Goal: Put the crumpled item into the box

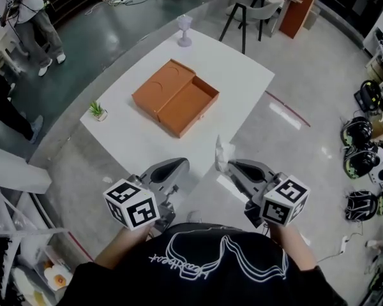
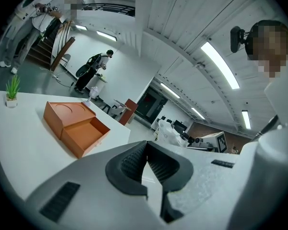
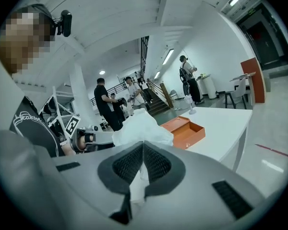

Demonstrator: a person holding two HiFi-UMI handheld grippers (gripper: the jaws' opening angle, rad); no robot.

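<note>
An open orange box (image 1: 176, 97) lies in the middle of the white table (image 1: 242, 75), its lid folded back to the left; it also shows as the orange box (image 2: 74, 125) and the orange box (image 3: 185, 130) in the two gripper views. My right gripper (image 1: 230, 166) is shut on a crumpled white tissue (image 1: 223, 152), held up in the air off the table's near edge. The tissue (image 3: 141, 128) bulges out past the shut jaws. My left gripper (image 1: 179, 166) is shut and holds nothing, level with the right one, near the table's front edge.
A small potted plant (image 1: 98, 110) stands at the table's left corner and a pale goblet (image 1: 184, 30) at its far corner. A chair (image 1: 252, 14) and an orange cabinet (image 1: 298, 5) stand beyond. Helmets (image 1: 360, 145) lie on the floor at right. People (image 1: 35, 18) stand at far left.
</note>
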